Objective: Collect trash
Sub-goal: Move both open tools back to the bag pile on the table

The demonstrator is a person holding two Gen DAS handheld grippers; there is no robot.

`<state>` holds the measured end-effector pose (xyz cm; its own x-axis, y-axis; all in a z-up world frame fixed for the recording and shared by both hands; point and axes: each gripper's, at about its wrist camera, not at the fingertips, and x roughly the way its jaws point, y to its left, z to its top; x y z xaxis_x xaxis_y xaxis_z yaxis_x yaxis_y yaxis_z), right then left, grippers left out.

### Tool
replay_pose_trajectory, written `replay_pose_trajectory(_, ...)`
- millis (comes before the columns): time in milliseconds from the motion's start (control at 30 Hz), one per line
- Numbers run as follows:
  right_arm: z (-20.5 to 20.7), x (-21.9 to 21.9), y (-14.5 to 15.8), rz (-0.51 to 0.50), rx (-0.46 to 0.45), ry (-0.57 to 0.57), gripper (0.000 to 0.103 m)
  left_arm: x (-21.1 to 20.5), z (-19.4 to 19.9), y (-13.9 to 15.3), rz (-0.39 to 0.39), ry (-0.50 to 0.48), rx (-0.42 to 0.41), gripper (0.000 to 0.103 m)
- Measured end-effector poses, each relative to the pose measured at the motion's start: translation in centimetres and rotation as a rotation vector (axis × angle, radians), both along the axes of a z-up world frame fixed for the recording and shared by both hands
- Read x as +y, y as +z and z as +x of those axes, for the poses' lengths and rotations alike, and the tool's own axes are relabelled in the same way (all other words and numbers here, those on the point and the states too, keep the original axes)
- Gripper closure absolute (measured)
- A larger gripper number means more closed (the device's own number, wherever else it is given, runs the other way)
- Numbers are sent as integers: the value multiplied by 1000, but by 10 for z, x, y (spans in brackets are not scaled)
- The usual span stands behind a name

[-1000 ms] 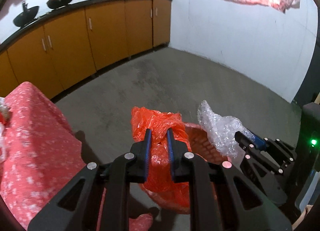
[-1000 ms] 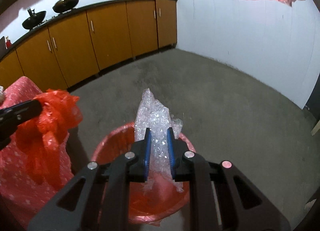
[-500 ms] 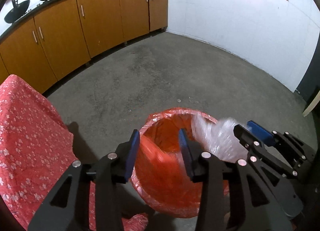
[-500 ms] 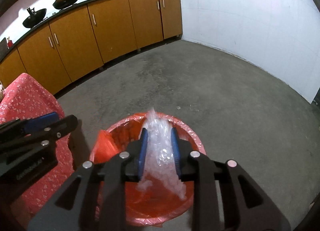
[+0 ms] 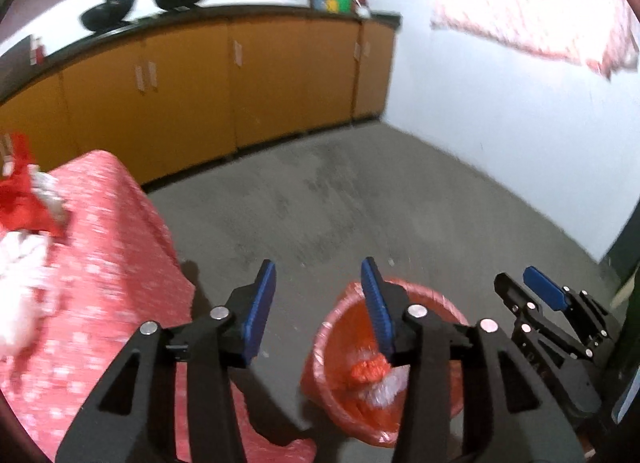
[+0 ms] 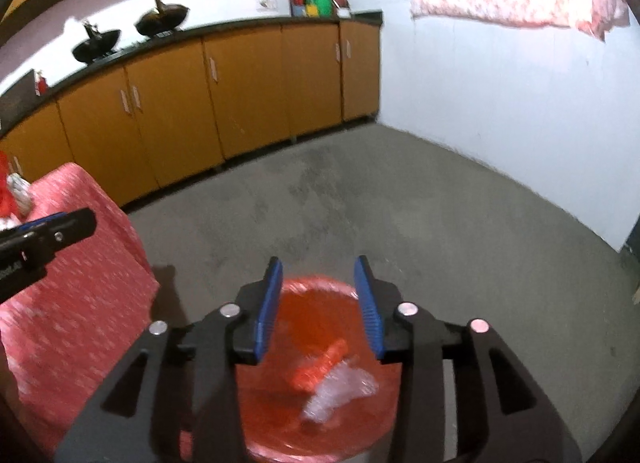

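A red-lined bin (image 6: 320, 289) (image 5: 332, 327) stands on the grey floor. Inside it lie a crumpled orange plastic bag (image 6: 320, 367) (image 5: 366, 371) and a wad of clear bubble wrap (image 6: 340, 387) (image 5: 384, 389). My right gripper (image 6: 318, 295) hangs above the bin, its jaws opening with nothing between them. My left gripper (image 5: 320, 295) is above and left of the bin, jaws also opening and empty. More trash, red plastic (image 5: 20, 199) and white paper (image 5: 20, 263), lies on the table at the left.
A table under a red flowered cloth (image 5: 92, 303) (image 6: 72, 295) stands left of the bin. Orange cabinets (image 6: 240, 103) with black woks (image 6: 160, 21) on top run along the back wall. A white wall (image 6: 500, 103) closes the right side.
Both grippers have let go: the orange bag and the bubble wrap dropped into the bin. Both jaws widened and both grippers rose away from it.
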<state>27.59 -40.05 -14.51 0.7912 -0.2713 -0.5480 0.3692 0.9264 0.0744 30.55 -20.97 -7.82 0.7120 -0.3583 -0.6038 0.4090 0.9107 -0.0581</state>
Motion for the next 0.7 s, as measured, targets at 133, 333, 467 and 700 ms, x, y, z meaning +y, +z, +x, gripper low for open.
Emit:
replay_pose_trajectory(133, 9, 43, 44, 39, -68, 117, 47, 50, -13, 29, -27, 70, -57, 45)
replay_pose_trajectory(333, 26, 145, 89, 49, -112, 395, 45, 143, -24, 47, -11, 240, -81, 41)
replay_pose_trajectory(467, 43, 215, 97, 85, -100, 538, 45, 206, -39, 53, 17, 393, -137, 33)
replay_pose_trajectory(700, 82, 293, 99, 68, -87, 643, 44, 306, -58, 60, 76, 605, -198, 30)
